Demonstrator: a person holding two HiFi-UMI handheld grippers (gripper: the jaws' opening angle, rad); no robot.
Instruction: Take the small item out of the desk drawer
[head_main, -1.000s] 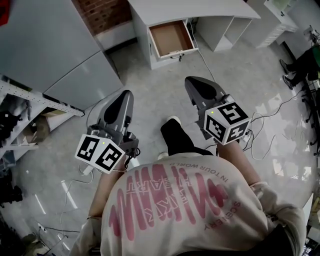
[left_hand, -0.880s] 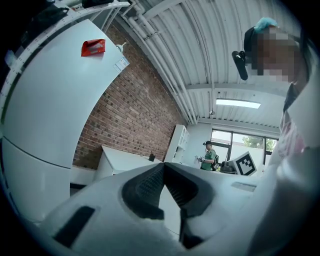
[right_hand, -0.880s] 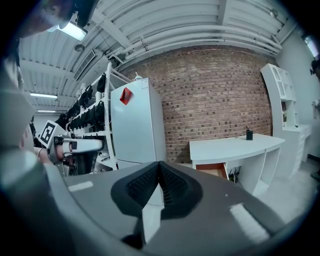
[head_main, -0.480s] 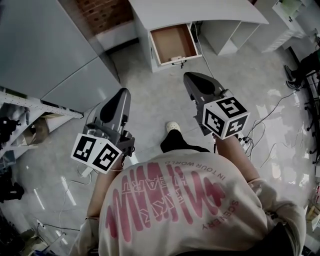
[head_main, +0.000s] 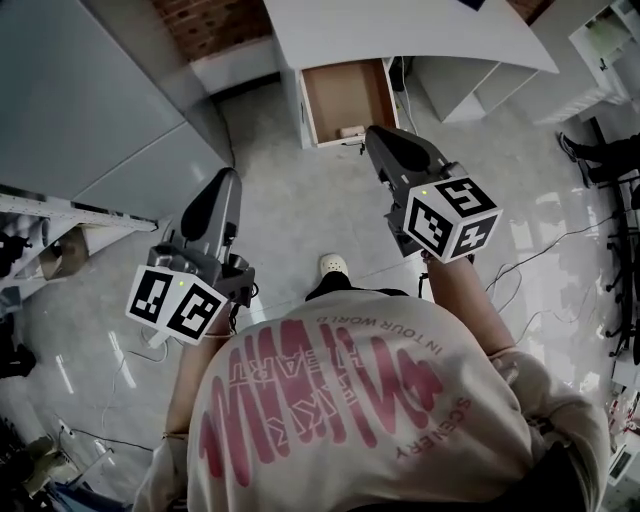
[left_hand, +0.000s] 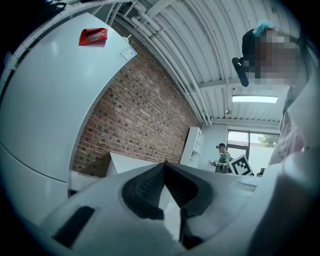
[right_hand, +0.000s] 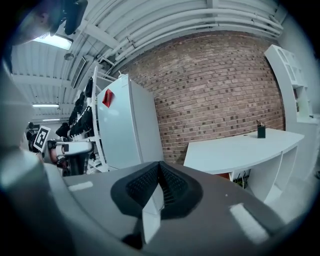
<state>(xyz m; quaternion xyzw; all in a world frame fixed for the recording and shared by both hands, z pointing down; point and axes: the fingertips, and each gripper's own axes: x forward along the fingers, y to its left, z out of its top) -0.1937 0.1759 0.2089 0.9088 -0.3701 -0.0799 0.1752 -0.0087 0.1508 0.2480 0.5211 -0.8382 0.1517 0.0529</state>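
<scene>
Ahead of the right gripper (head_main: 377, 137), just beyond its jaws in the head view, the desk drawer (head_main: 345, 95) stands pulled open under the white tabletop (head_main: 400, 30). A small pale item (head_main: 350, 131) lies at the drawer's near edge, closest to the right jaws; its kind cannot be made out. The left gripper (head_main: 227, 178) is held over the floor (head_main: 290, 210), with the drawer well ahead and to the right of its jaws.

Jaws: both pairs are pressed together at the tips with nothing between them, as each gripper view confirms.

Step in hand, as judged: the approach to the drawer, with no reach into it yet. The next move calls for the right jaws to part, tip down into the drawer and come either side of the item before closing.

Views compared: only the head view shows the drawer and the item. The right gripper view looks over them, showing the tabletop from the side, a dark cup (right_hand: 261, 131) standing on it and the brick wall (right_hand: 220, 85) behind. The left gripper view shows a tall white cabinet (left_hand: 55, 115) left of its jaws and a distant person (left_hand: 222, 156) beyond them.
</scene>
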